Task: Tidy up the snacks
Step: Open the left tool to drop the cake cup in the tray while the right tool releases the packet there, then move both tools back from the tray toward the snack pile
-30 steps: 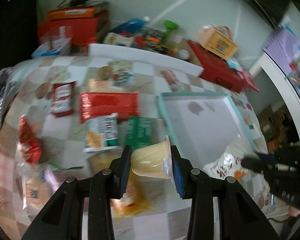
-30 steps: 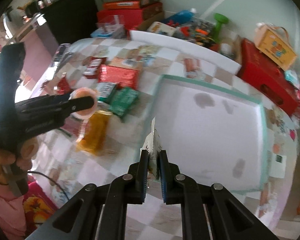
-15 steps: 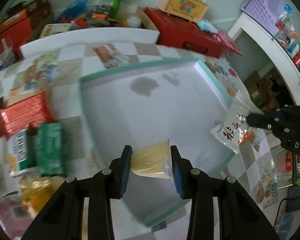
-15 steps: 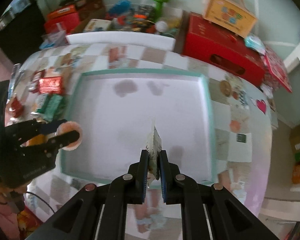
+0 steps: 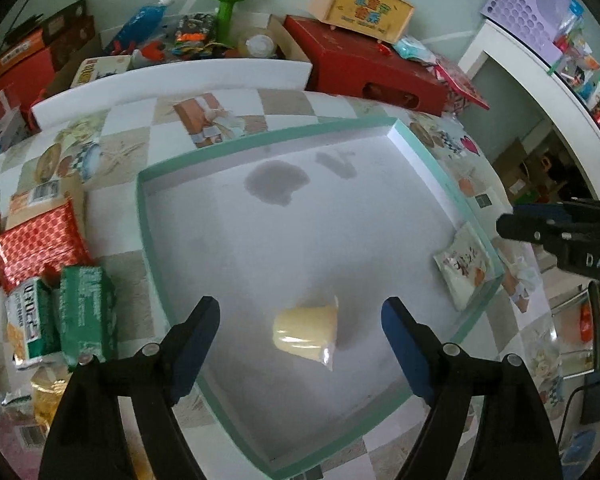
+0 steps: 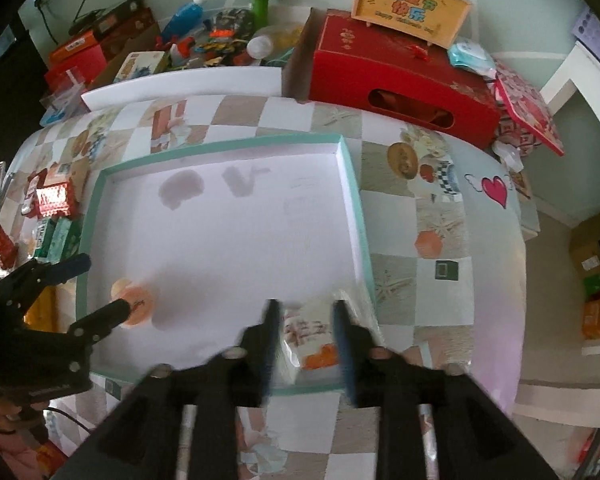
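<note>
A white tray with a teal rim [image 5: 144, 216] [image 6: 354, 200] lies on the checked tablecloth. A pale yellow pudding cup [image 5: 306, 330] [image 6: 134, 306] lies on its side on the tray floor. My left gripper [image 5: 300, 320] hangs above it, its jaws opening, clear of the cup on both sides. A white snack packet [image 5: 466, 266] [image 6: 310, 342] lies flat in the tray's near right corner. My right gripper [image 6: 305, 338] hovers over it, jaws opening and blurred, with the packet seen between them and free of the pads.
Left of the tray lie a red packet [image 5: 36, 242], green packets [image 5: 86, 324] and more snacks. A white foam board [image 5: 172, 80], a red box [image 5: 368, 66] with a yellow box on it, and toys crowd the far edge. A white shelf [image 5: 540, 92] stands right.
Both grippers went from shut to open. The pudding cup dropped from the left gripper onto the tray, and the packet left the right gripper and lies in the tray's corner.
</note>
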